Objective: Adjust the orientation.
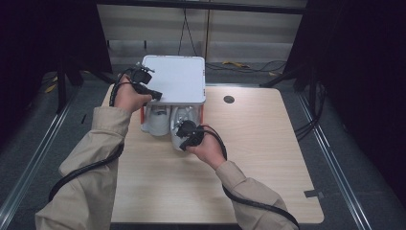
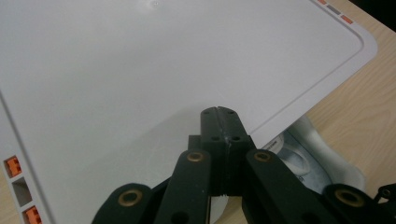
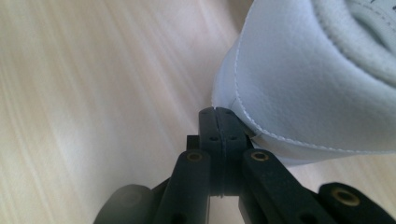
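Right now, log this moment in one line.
left hand-held gripper: shut, on white lid | right hand-held gripper: shut, at white shoe heel | table: wood

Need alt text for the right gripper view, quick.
The right claw, jaws shut with nothing between them, sits at the heel of a white leather shoe. Pale wooden table lies beneath and to the left.

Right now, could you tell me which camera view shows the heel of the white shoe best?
The right gripper view: the white shoe heel sits close, stitching sharp. The high view shows both shoes small under the white lid; the left gripper view catches a sliver.
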A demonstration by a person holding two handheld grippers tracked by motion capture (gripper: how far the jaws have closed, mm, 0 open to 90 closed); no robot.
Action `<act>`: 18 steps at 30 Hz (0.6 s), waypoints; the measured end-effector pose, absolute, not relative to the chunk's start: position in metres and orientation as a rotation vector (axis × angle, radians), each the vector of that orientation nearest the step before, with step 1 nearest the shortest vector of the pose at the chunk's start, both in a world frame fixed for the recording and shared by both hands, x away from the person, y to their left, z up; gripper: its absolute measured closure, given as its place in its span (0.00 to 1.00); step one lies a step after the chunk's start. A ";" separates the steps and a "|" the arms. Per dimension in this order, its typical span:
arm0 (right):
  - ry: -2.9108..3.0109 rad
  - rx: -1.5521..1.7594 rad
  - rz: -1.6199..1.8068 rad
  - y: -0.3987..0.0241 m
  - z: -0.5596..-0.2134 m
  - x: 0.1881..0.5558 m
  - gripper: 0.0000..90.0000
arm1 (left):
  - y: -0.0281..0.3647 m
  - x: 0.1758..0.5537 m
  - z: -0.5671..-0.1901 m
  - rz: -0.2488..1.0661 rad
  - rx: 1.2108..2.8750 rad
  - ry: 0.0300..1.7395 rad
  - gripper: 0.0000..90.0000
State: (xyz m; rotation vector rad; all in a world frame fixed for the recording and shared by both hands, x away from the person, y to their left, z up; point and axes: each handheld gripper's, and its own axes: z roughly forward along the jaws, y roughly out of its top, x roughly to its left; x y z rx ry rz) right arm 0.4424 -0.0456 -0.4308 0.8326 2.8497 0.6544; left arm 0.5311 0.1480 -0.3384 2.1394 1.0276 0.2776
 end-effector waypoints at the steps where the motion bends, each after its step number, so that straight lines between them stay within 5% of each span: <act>1: 2.841 0.838 0.661 -0.044 -0.431 0.445 1.00 | 0.148 0.531 -0.338 0.276 2.139 1.027 1.00; 18: 2.796 0.839 0.698 -0.029 -0.436 0.471 1.00 | 0.148 0.531 -0.339 0.283 2.146 1.012 1.00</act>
